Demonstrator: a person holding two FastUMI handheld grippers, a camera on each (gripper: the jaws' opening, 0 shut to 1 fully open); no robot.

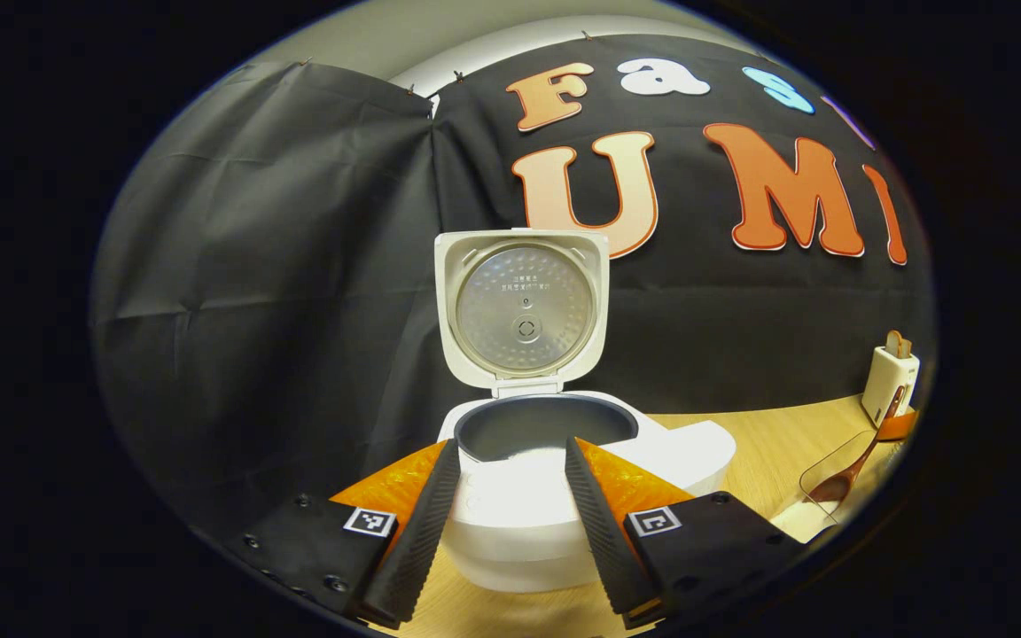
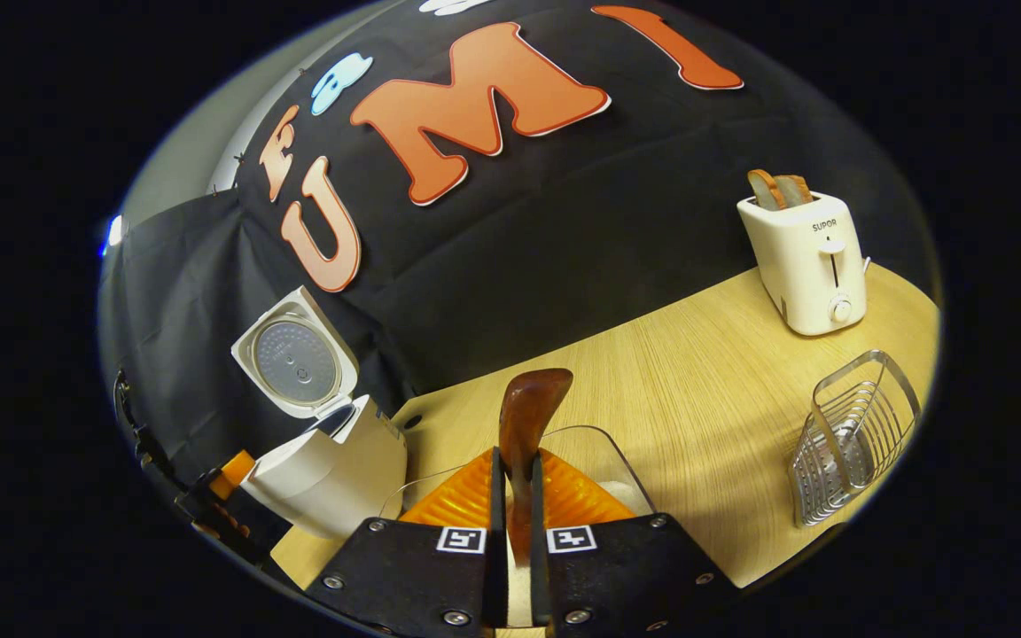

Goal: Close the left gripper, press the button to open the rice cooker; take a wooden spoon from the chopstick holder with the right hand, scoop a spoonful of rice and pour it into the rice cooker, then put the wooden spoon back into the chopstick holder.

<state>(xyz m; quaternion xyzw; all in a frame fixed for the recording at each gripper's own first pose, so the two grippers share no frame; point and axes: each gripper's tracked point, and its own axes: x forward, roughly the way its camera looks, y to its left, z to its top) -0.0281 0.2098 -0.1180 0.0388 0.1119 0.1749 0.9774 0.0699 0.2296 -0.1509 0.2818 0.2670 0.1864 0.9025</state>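
Right tool (image 2: 517, 474) clamps wooden spoon (image 2: 528, 416), bowl ahead.

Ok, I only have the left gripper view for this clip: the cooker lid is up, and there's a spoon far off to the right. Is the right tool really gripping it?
Observer: Yes. The right tool is shut on the wooden spoon, handle between its fingers, bowl pointing away.
Operator: Is there rice on the spoon?
Observer: None that I can see on the face turned to the camera. The spoon is over the clear container, with rice below.
Operator: And the chopstick holder?
Observer: It's a wire holder standing on the table, right of the spoon and nearer than the toaster.
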